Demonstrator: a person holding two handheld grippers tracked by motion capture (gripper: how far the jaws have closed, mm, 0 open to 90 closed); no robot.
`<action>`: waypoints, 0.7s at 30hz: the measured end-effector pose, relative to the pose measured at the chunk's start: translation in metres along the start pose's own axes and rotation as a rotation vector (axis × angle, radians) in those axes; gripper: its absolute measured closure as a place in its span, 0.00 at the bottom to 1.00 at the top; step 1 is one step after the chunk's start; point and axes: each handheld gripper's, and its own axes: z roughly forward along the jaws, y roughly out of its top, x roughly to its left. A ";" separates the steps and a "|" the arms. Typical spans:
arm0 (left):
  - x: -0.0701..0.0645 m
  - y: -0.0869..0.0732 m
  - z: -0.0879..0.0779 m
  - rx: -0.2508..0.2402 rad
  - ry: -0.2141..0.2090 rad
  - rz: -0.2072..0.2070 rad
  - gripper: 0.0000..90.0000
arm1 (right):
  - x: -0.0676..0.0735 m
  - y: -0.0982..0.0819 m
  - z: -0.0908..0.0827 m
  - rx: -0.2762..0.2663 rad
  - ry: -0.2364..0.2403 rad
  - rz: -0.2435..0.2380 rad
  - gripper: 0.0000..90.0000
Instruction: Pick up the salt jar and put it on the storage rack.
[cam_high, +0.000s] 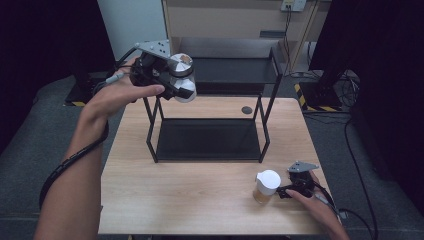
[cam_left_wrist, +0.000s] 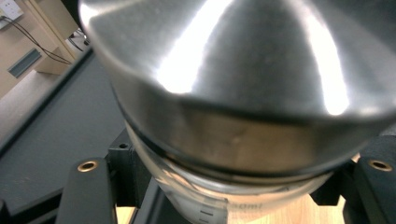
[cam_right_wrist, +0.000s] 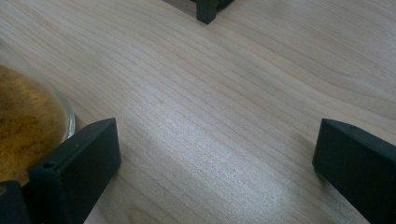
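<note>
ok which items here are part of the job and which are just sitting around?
In play:
- glass jar with metal lid, clamped in the left gripper, held up at the black shelf rack
- white-lidded jar of brown powder, beside the open right gripper

Sitting around:
- dark round spot on the table
- floor cables

A silver-lidded clear jar (cam_high: 181, 77) (black markings), a white-lidded jar (cam_high: 266, 186) of amber powder — pale wood-grain table (cam_high: 200, 195), black rack (cam_high: 210, 140).

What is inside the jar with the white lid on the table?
The jar with the white lid holds something grainy and golden-brown, seen through its glass in the right gripper view. The lid hides the top from above.
</note>
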 end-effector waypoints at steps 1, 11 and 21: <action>0.001 0.001 0.000 0.000 -0.001 -0.001 0.33 | 0.000 0.000 0.000 0.000 0.000 0.000 0.02; 0.012 0.012 0.004 0.002 0.006 -0.007 0.33 | 0.000 0.000 0.000 0.000 0.000 0.000 0.02; 0.013 0.021 0.005 0.003 0.091 -0.057 0.33 | 0.000 0.000 0.000 0.000 0.000 0.000 0.02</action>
